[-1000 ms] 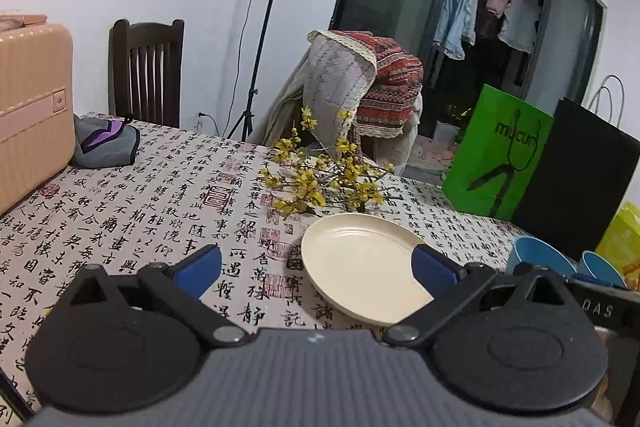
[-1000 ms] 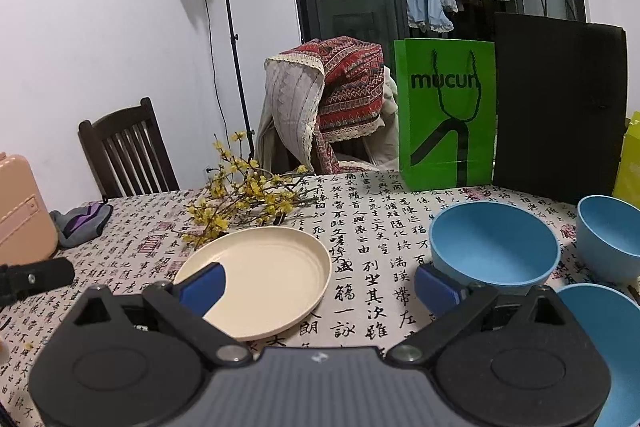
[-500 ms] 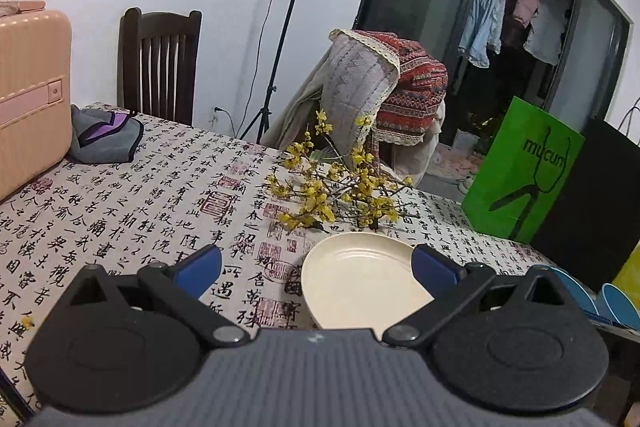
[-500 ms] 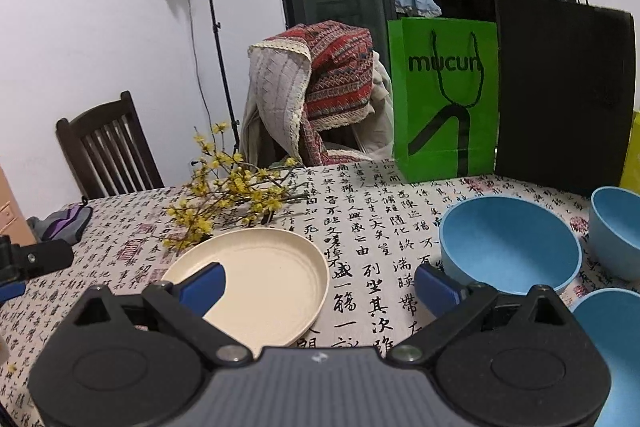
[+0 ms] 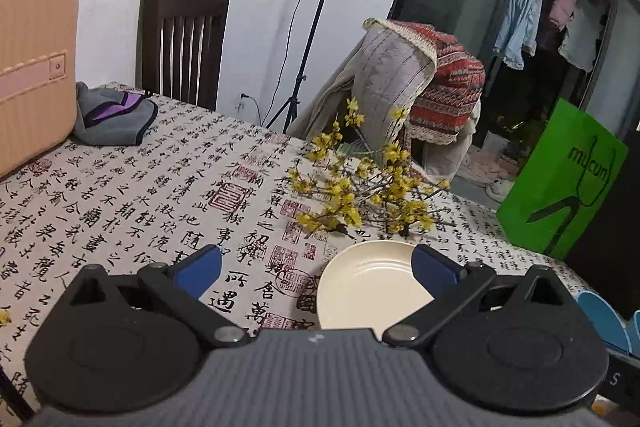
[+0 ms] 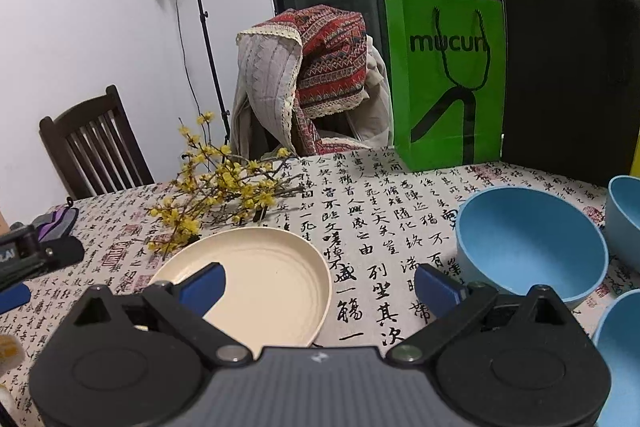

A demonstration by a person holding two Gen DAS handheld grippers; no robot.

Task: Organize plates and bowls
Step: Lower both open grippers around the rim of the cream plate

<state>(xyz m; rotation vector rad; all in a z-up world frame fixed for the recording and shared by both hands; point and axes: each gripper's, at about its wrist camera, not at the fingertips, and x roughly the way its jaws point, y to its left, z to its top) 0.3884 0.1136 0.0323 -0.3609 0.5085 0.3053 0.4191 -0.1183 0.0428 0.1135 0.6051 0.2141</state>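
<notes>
Beside the cream plate [image 6: 256,275], which lay flat on the calligraphy tablecloth [image 5: 160,195] in front of the yellow flower sprig [image 6: 216,187], both grippers hovered with fingers spread wide and nothing between them. No dish seemed to have been gathered yet, so the step in hand looked like the approach to a first pick. The right gripper [image 6: 320,287] faced the gap between the plate and the nearest blue bowl [image 6: 528,243]; a sensible next move would be to close on that bowl's rim and carry it toward the others. The right view alone showed two more blue bowls [image 6: 624,215] beyond it. The left gripper [image 5: 316,269] had the plate by its right finger, and only that view showed the suitcase [image 5: 32,67] far left of the plate.
</notes>
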